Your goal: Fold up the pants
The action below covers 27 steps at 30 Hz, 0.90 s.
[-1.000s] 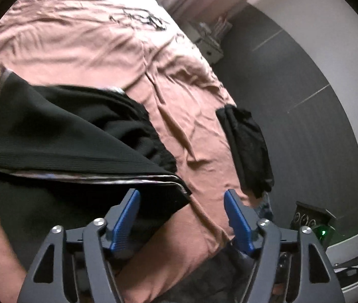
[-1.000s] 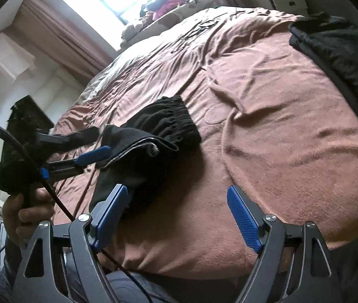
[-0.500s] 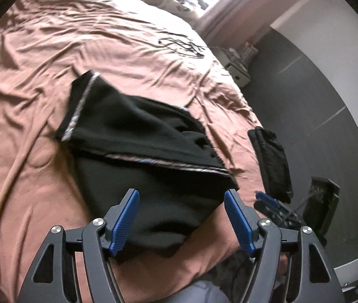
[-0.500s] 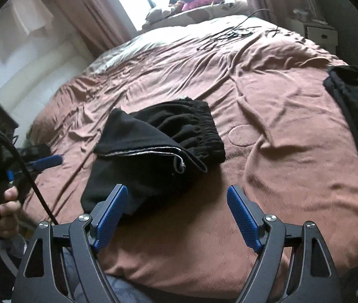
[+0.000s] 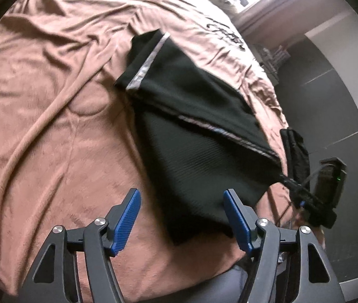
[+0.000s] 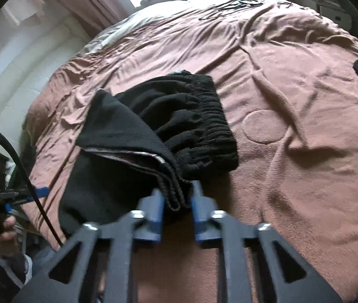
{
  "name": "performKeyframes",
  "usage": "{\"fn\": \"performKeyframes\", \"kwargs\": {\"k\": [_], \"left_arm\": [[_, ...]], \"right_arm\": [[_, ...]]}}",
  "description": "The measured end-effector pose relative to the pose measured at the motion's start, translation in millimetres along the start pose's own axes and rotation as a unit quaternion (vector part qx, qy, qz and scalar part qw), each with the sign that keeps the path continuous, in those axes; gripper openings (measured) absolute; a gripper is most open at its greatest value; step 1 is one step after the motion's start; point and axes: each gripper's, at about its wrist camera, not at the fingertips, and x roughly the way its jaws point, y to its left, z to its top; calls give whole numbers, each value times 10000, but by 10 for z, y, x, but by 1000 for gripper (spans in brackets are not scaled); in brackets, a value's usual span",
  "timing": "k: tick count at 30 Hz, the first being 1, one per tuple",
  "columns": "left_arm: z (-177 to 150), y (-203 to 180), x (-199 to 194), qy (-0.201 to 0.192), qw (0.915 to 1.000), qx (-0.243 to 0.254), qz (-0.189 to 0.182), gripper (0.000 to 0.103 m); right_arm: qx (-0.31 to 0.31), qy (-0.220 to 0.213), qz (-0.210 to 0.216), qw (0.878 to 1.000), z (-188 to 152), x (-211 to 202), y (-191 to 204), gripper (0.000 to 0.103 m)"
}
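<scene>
Lying across the near half of a brown bedspread (image 5: 52,131), one pair of black pants (image 5: 199,131) is folded over on itself, with a pale seam strip along the folded edge and the gathered elastic waistband (image 6: 204,116) turned toward the middle of the bed. Two grippers work at it. The right gripper (image 6: 176,202) has just closed its jaws, and they now clench a bunched corner of the pants at the near edge of the fabric; several layers of cloth show between the two blue pads. The left gripper (image 5: 181,217) hangs above the bedspread with its jaws released; they have just narrowed a little, and nothing is pressed between them. The near hem of the pants lies in the gap between its two blue pads in the left wrist view, but neither pad touches the cloth. One second dark garment (image 5: 296,151) lies by the right edge of the bed, well apart from the pants. One hand (image 6: 4,237) shows at the left of the right wrist view, wrapped around the left gripper's handle, with one black cable (image 6: 9,151) arching above it.
</scene>
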Motion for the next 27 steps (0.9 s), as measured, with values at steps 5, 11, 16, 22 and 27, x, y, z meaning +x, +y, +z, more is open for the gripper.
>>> {"fn": "performKeyframes", "kwargs": {"k": [5, 11, 16, 22, 27], "left_arm": [[-44, 67, 169, 184, 9997, -147, -7, 54], [-94, 73, 294, 297, 9993, -216, -12, 51], [-130, 58, 279, 274, 9994, -199, -77, 51], [-161, 102, 161, 155, 9996, -182, -132, 51], [-186, 111, 18, -29, 9996, -206, -184, 51]], "right_arm": [[-105, -203, -34, 9997, -100, -197, 26, 6], [-221, 118, -645, 9976, -214, -156, -52, 13], [-450, -234, -1039, 9933, -176, -302, 94, 64], [-1118, -481, -868, 9888, -72, -392, 469, 66], [-1840, -219, -732, 9800, 42, -138, 845, 66]]}}
